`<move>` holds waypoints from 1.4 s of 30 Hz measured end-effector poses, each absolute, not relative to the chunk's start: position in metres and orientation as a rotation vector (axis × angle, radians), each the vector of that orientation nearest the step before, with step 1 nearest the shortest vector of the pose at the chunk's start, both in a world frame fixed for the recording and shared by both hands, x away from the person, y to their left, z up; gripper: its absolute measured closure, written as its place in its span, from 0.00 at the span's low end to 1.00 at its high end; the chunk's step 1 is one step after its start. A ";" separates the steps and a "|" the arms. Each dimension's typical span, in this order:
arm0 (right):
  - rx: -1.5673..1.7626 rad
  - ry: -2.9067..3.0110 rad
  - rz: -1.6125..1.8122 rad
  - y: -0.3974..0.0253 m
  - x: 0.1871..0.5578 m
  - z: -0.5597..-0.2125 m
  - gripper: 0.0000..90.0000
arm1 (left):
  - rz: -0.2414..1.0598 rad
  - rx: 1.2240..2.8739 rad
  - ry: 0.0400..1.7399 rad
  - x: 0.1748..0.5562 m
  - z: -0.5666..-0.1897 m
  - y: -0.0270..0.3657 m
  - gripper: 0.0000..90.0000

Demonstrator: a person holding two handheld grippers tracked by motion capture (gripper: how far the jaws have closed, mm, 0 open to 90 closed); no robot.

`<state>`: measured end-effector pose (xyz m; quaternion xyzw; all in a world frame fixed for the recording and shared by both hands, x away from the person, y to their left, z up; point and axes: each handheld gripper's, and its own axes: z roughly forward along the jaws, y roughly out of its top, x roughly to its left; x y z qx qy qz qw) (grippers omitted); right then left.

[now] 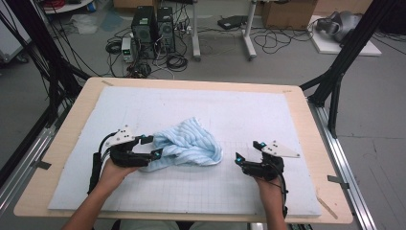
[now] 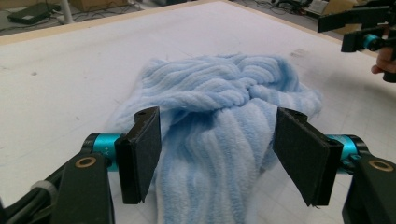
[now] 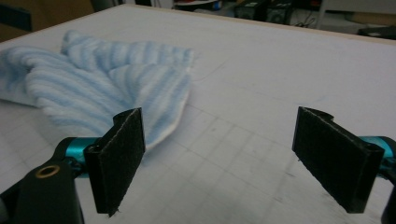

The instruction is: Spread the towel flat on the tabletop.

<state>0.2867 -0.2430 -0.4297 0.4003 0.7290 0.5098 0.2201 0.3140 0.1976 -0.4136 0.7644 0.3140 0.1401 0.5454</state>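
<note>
A crumpled light-blue ribbed towel lies bunched near the middle of the pale mat. My left gripper is open at the towel's left end, its jaws on either side of a fold of towel without closing on it. In the left gripper view, my left gripper straddles that fold. My right gripper stands open just right of the towel, apart from it. Between the jaws of my right gripper is bare mat, with the towel ahead to the left.
The mat covers a wooden table. Black frame struts rise at both sides. Computer towers and cables sit on the floor beyond the table's far edge. The right gripper appears far off in the left gripper view.
</note>
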 end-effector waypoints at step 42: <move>1.229 2.039 0.999 -0.189 0.400 -0.411 0.84 | 0.308 1.804 0.799 0.324 -0.422 0.192 0.48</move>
